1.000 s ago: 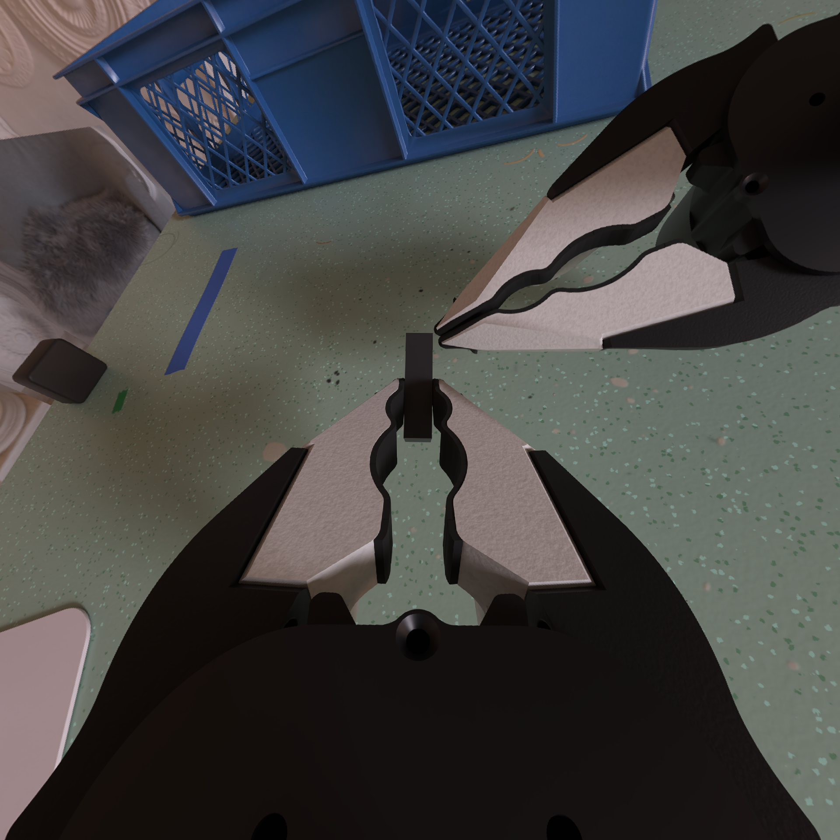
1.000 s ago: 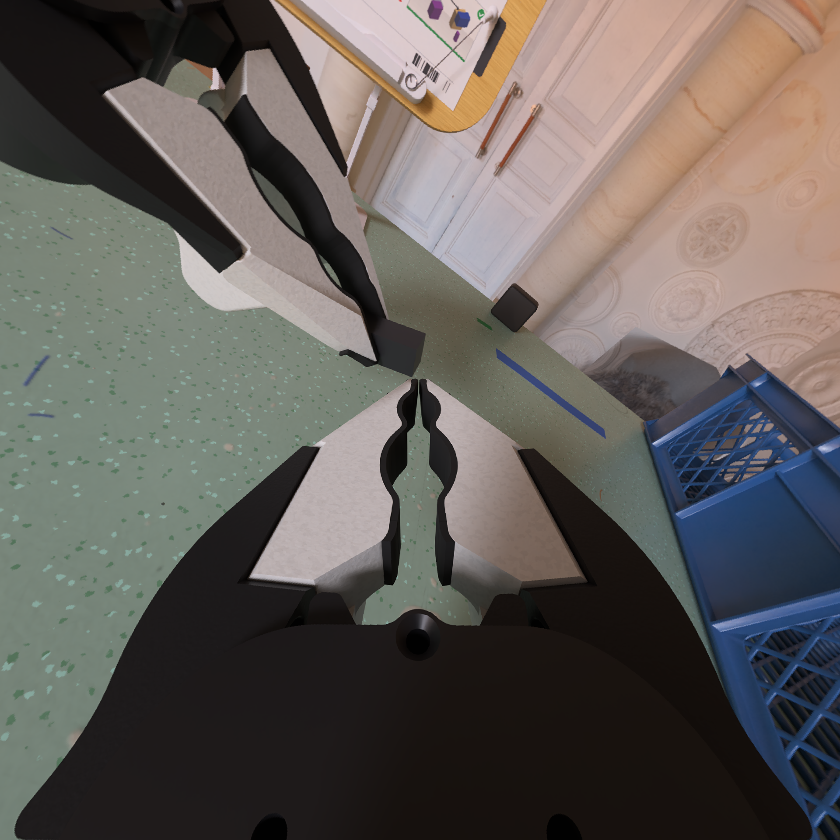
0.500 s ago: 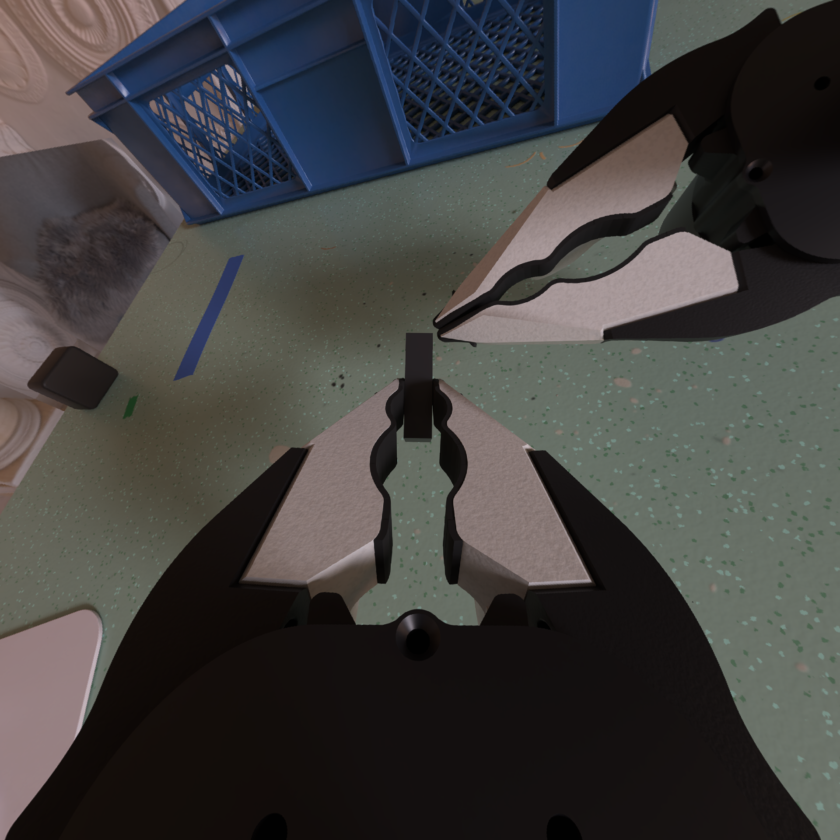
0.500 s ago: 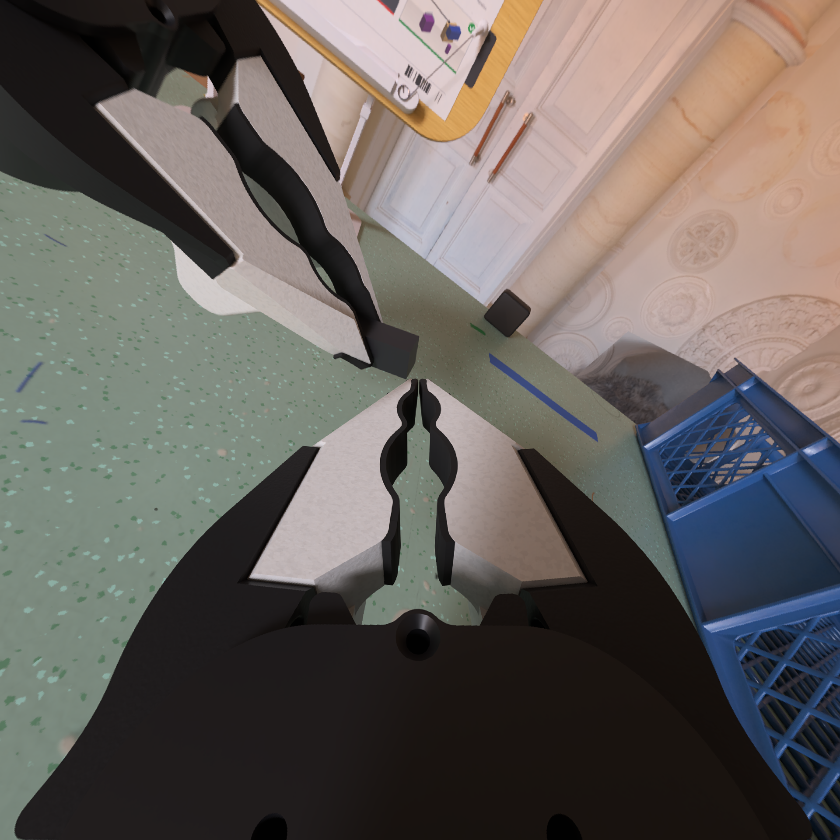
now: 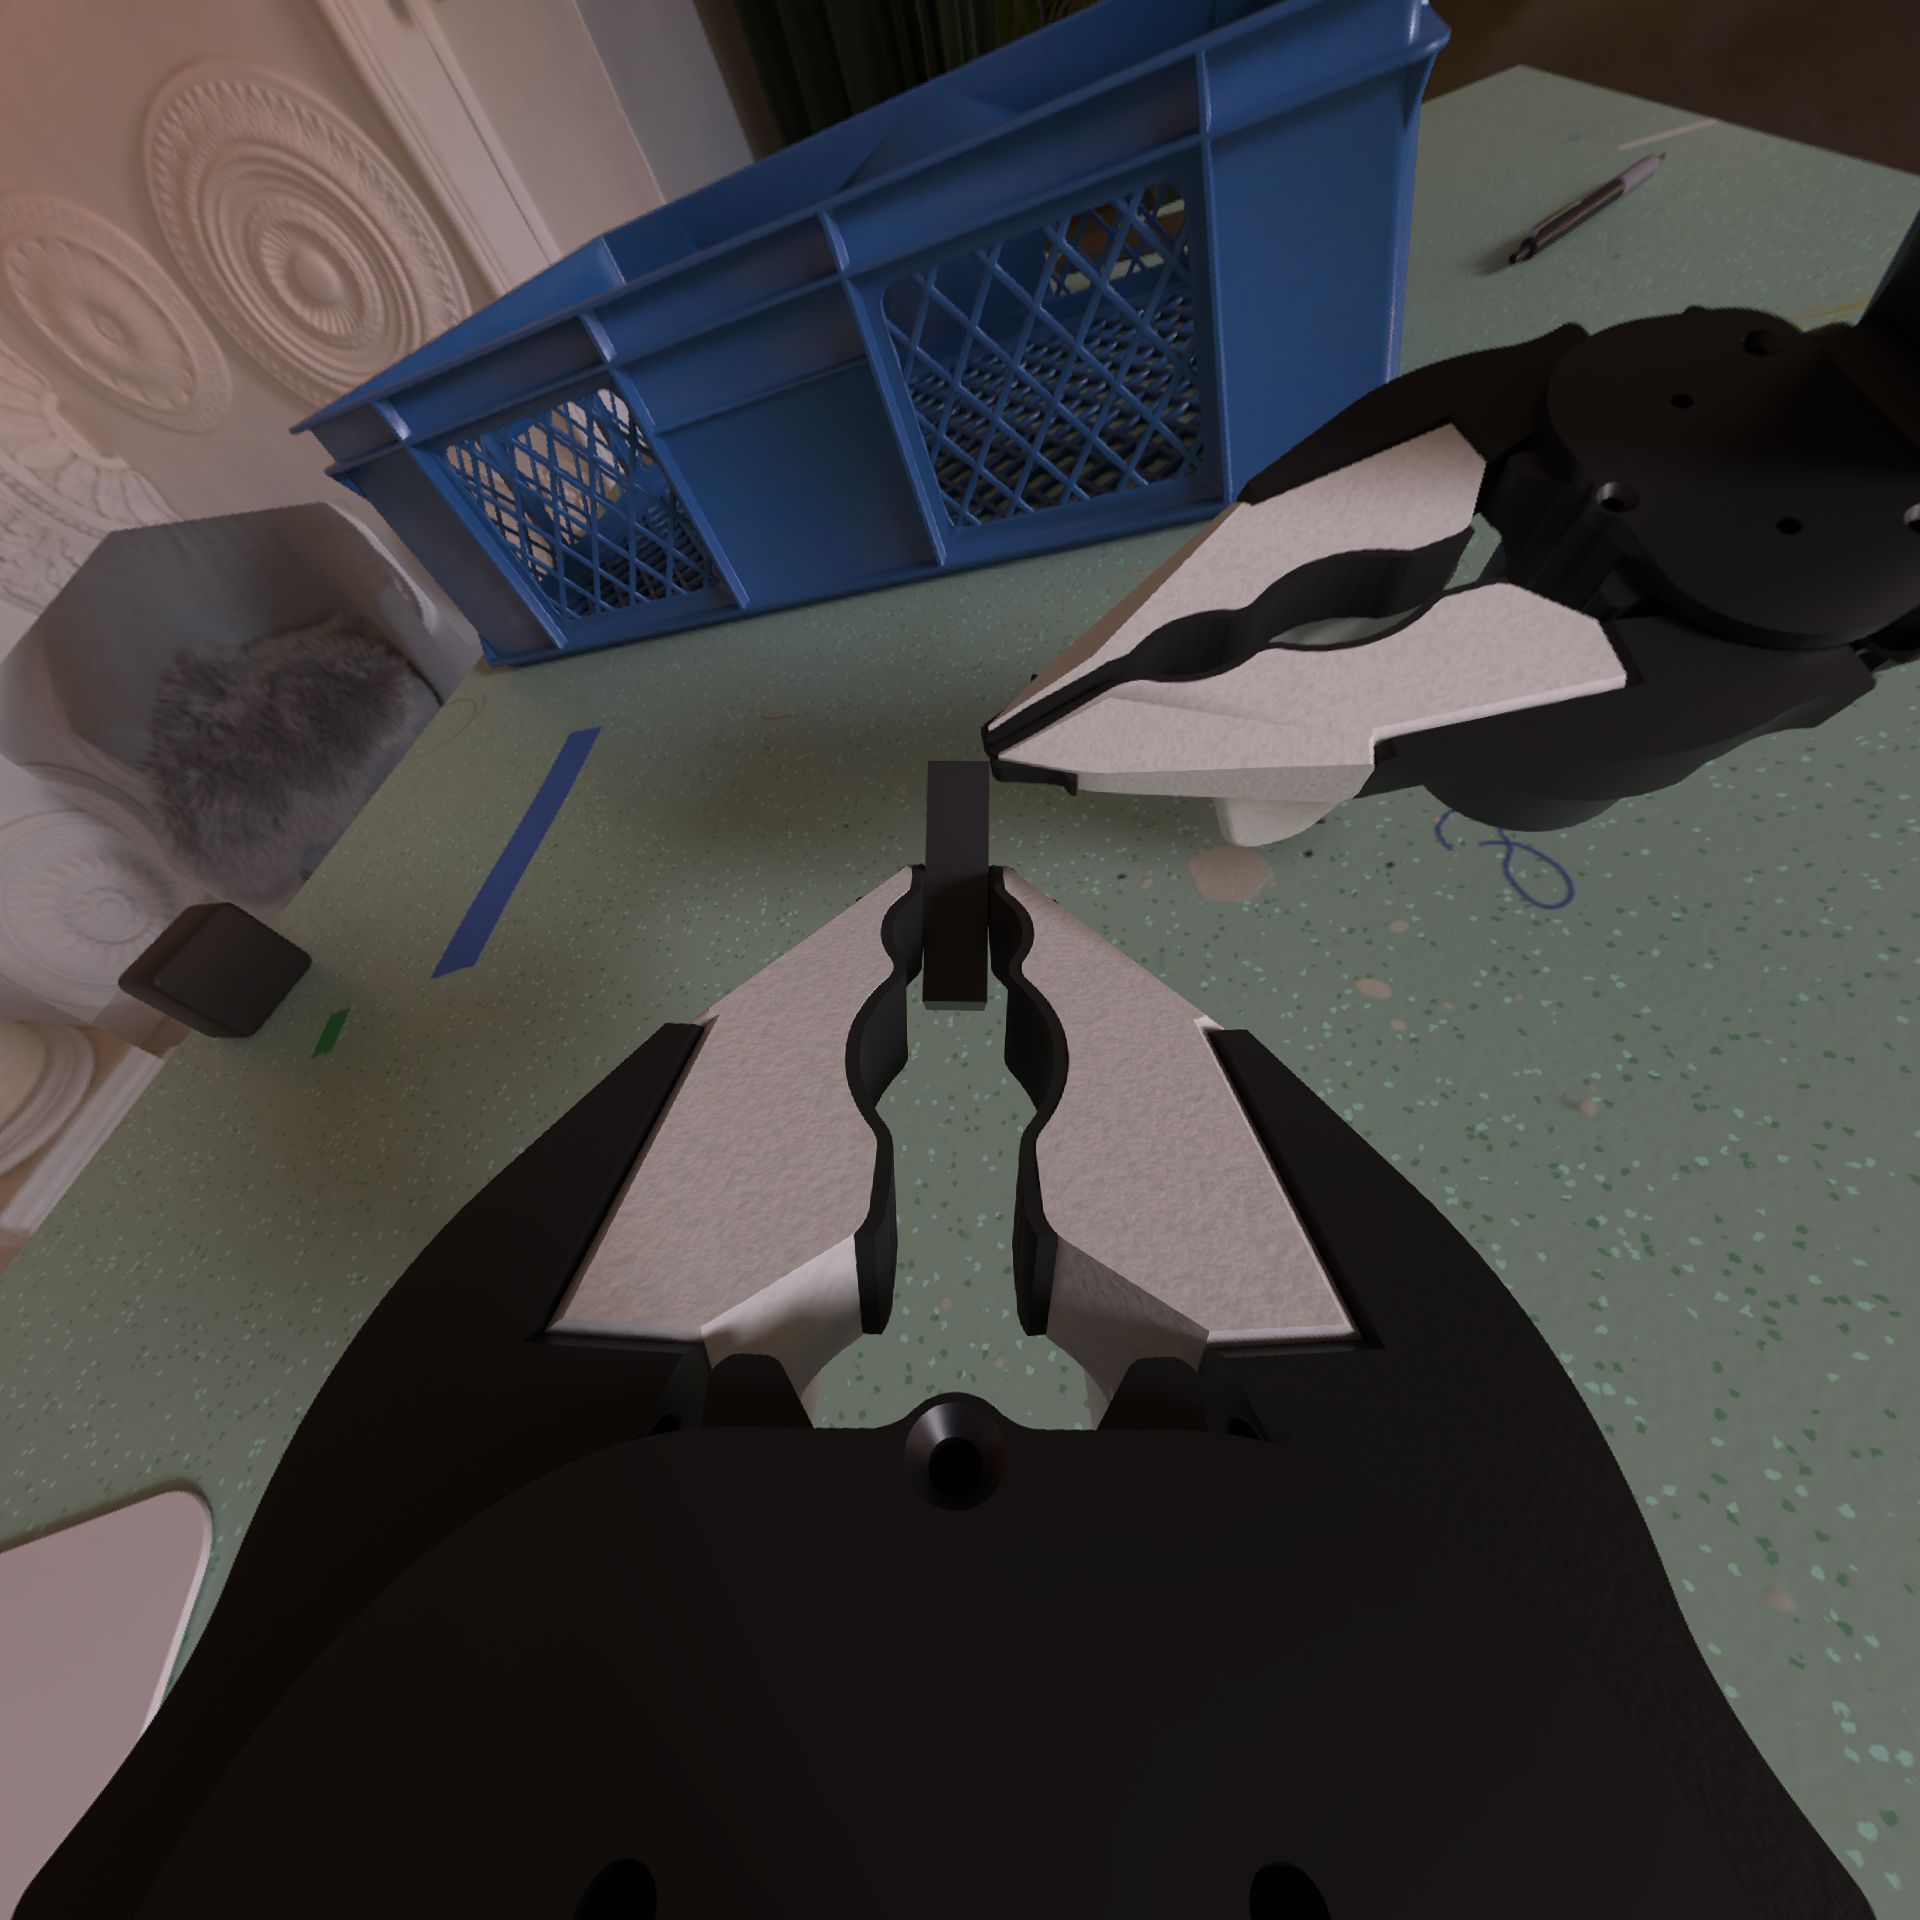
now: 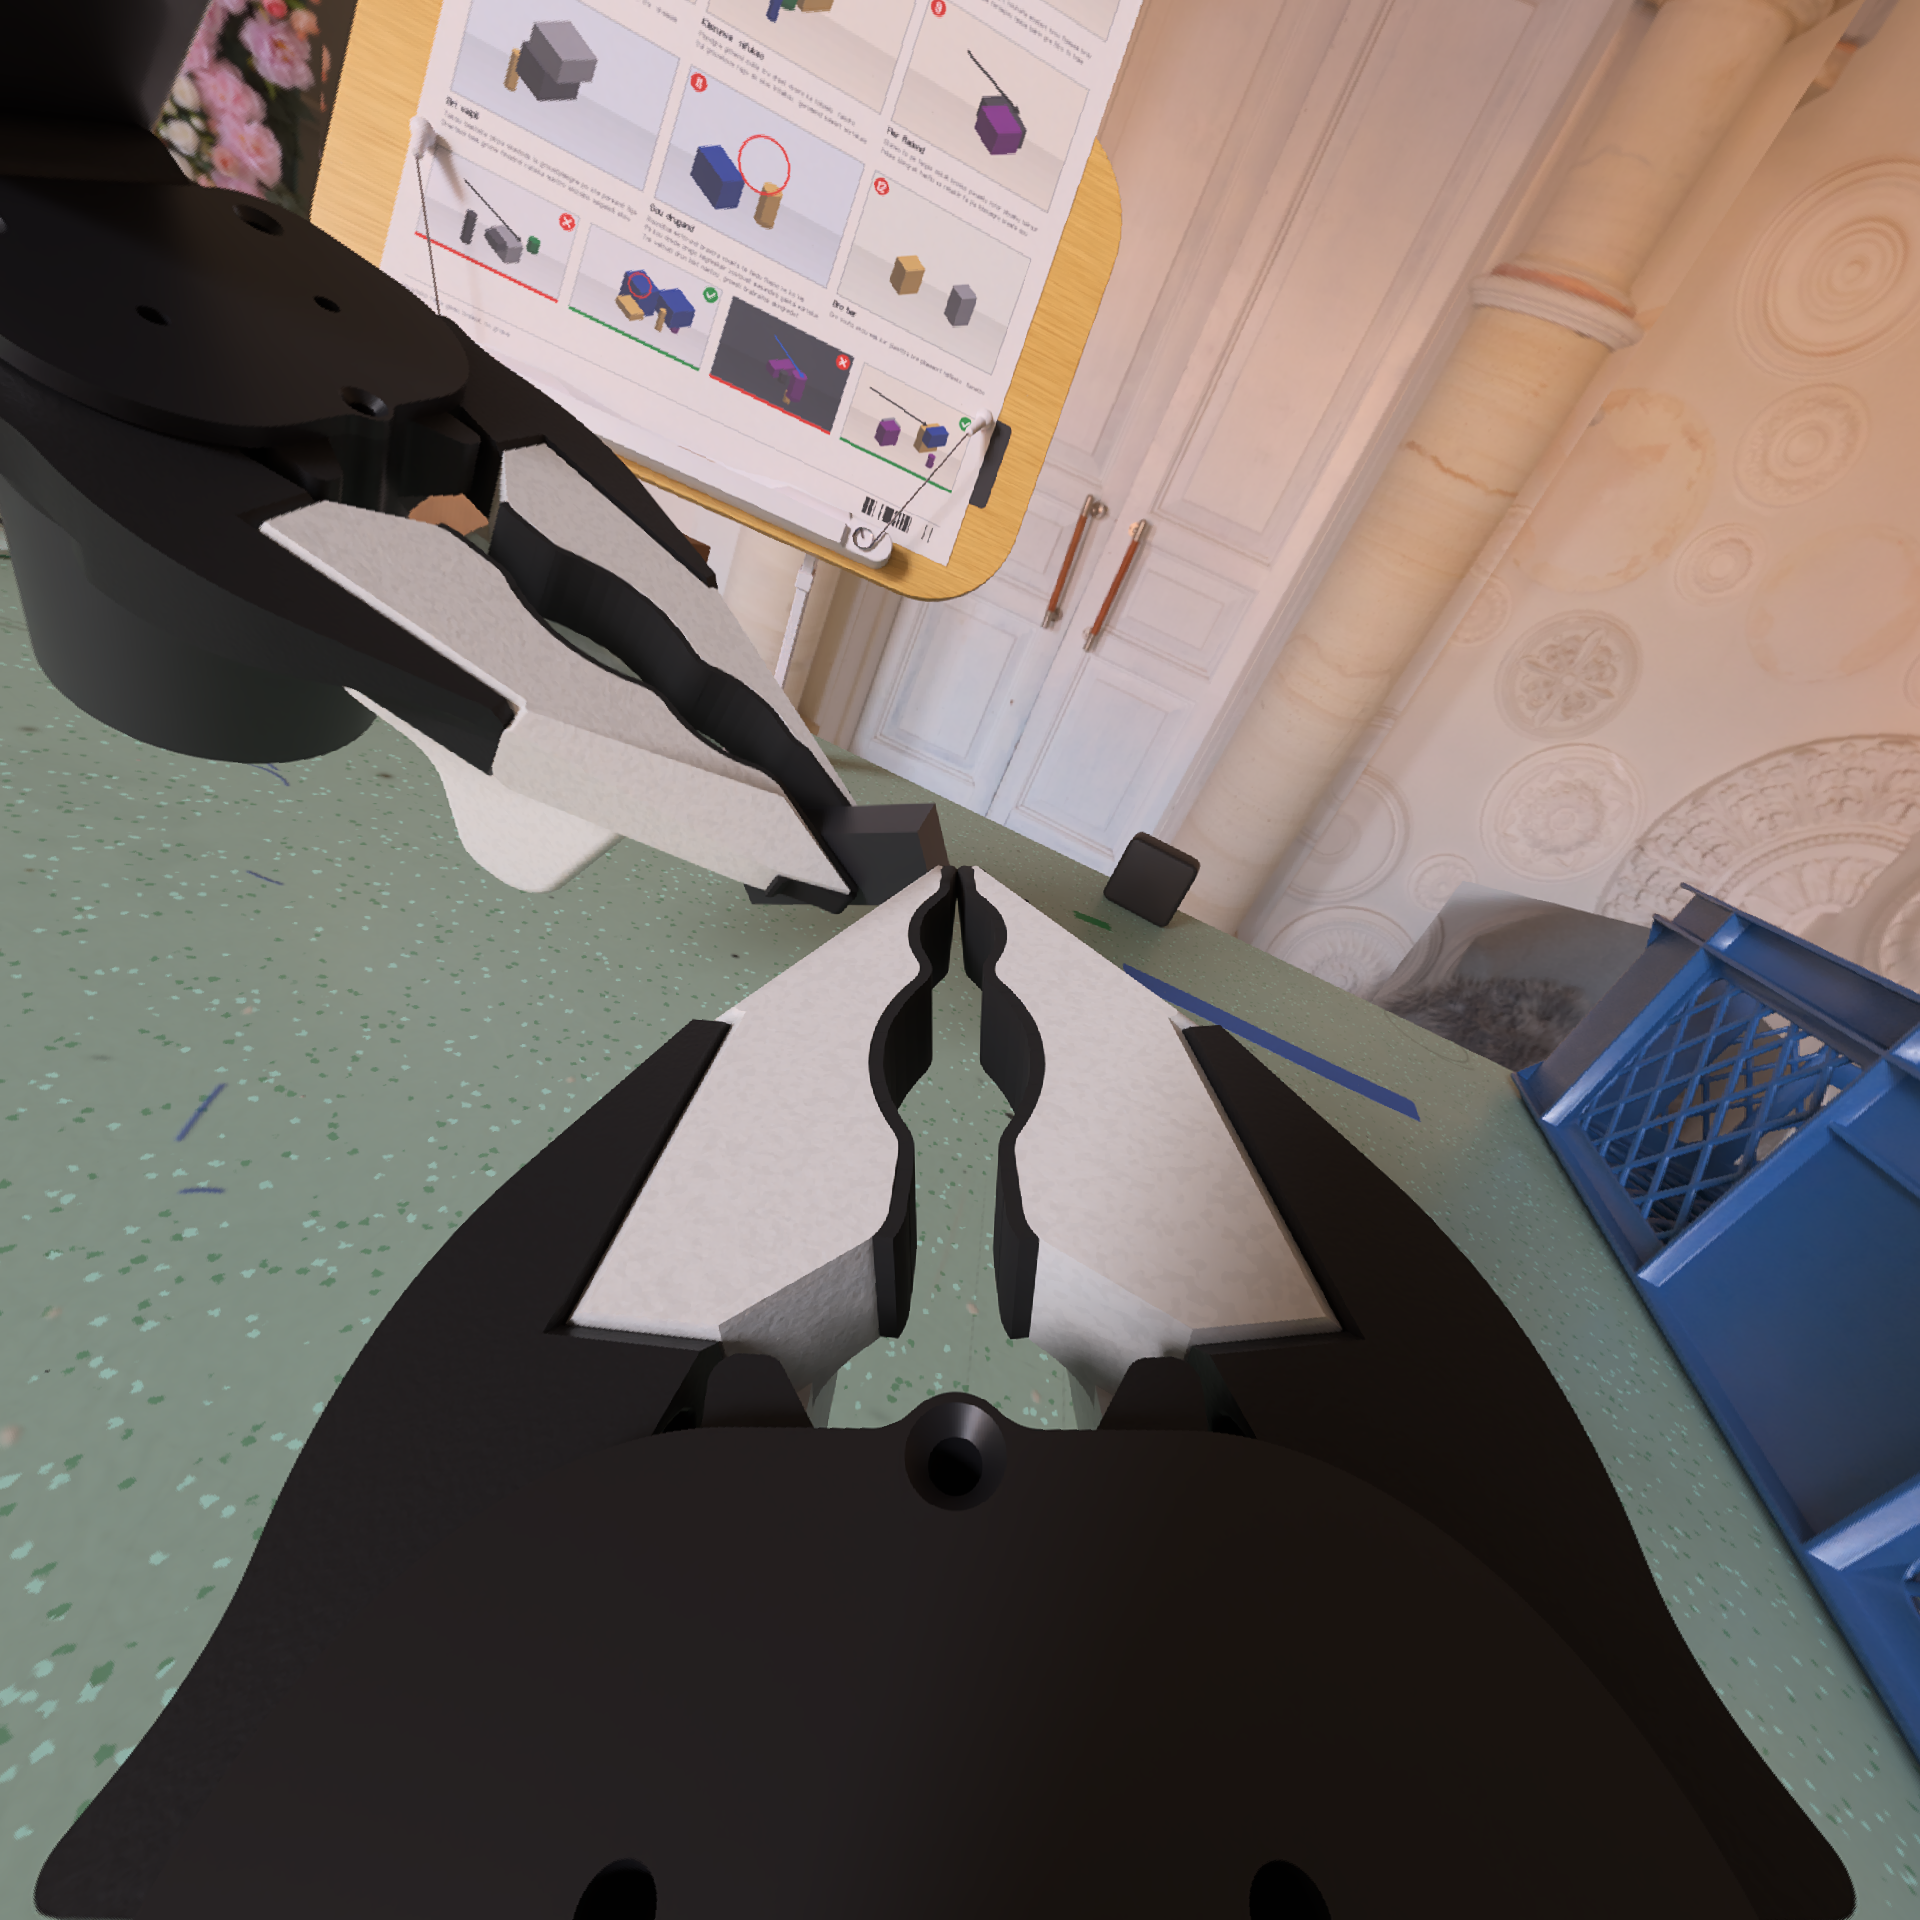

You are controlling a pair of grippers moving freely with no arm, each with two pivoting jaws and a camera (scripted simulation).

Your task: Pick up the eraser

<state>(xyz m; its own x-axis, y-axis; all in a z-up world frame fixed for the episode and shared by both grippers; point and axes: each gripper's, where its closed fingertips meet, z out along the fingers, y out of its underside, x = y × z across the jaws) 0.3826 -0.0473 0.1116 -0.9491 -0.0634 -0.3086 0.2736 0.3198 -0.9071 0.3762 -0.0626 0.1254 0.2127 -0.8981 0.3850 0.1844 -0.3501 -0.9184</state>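
Note:
The eraser is a small dark grey block. My left gripper is shut on it, and its far end sticks out past the fingertips, above the green table. My right gripper is shut and empty. Its tips nearly touch the eraser, which shows in the right wrist view at the tip of the left gripper. In the left wrist view the right gripper comes in from the right, its tips just beside the eraser's far end.
A blue crate stands at the back of the table; it shows at the right in the right wrist view. A dark square block sits near the table's edge, by a strip of blue tape. A pen lies far right. A board with pictures stands behind.
Both grippers have risen and tilted, so more of the room, crate and board shows. The left gripper still holds the eraser; the right gripper stays shut at its tip.

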